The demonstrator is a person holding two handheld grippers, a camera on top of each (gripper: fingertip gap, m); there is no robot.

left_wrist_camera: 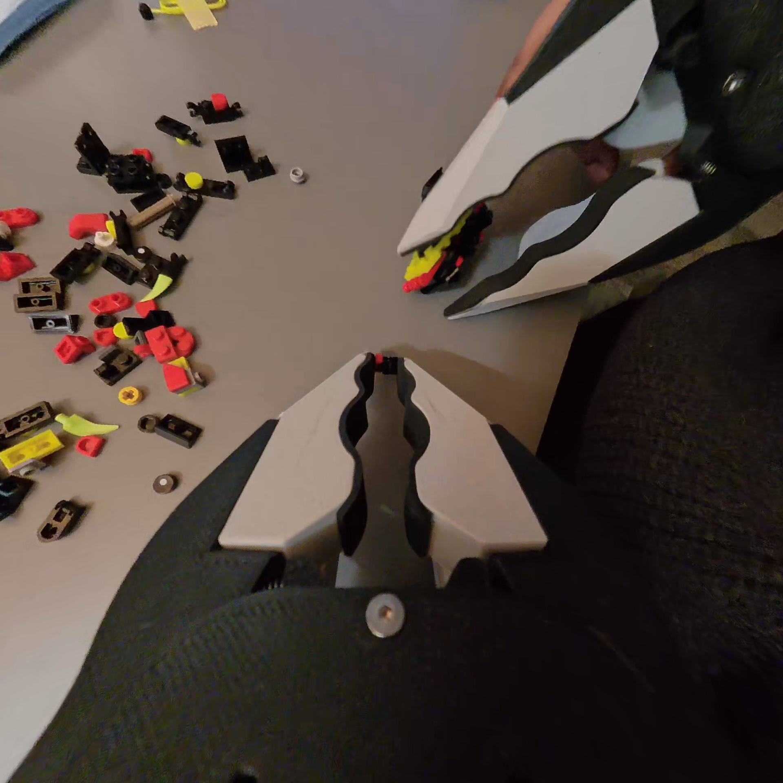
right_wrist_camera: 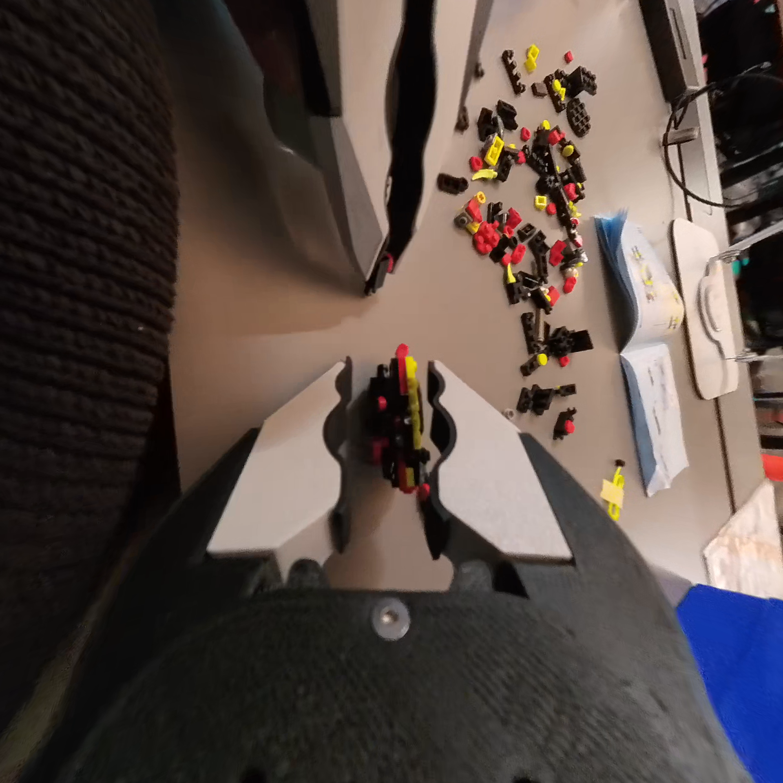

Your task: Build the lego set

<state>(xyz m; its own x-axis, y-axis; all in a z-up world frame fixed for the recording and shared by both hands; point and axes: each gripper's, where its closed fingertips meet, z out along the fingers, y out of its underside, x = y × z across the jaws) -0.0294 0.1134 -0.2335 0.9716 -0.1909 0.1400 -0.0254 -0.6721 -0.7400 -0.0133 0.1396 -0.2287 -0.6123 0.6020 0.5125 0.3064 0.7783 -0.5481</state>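
Model: black, red and yellow brick build (right_wrist_camera: 400, 428) stands between my right gripper's (right_wrist_camera: 390, 373) spread fingers, frame centre, gaps at the fingertips.
Left gripper (left_wrist_camera: 384, 363): I pinch a tiny red-black piece (left_wrist_camera: 384, 364).
Right view only: booklet (right_wrist_camera: 648, 381), right edge.
Loose bricks (left_wrist_camera: 127, 271): studded plastic on the grey table (left_wrist_camera: 339, 212).

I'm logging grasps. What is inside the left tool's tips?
A small black-and-red piece is pinched between the left tool's tips. The fingers cover most of it, so its full shape cannot be seen.
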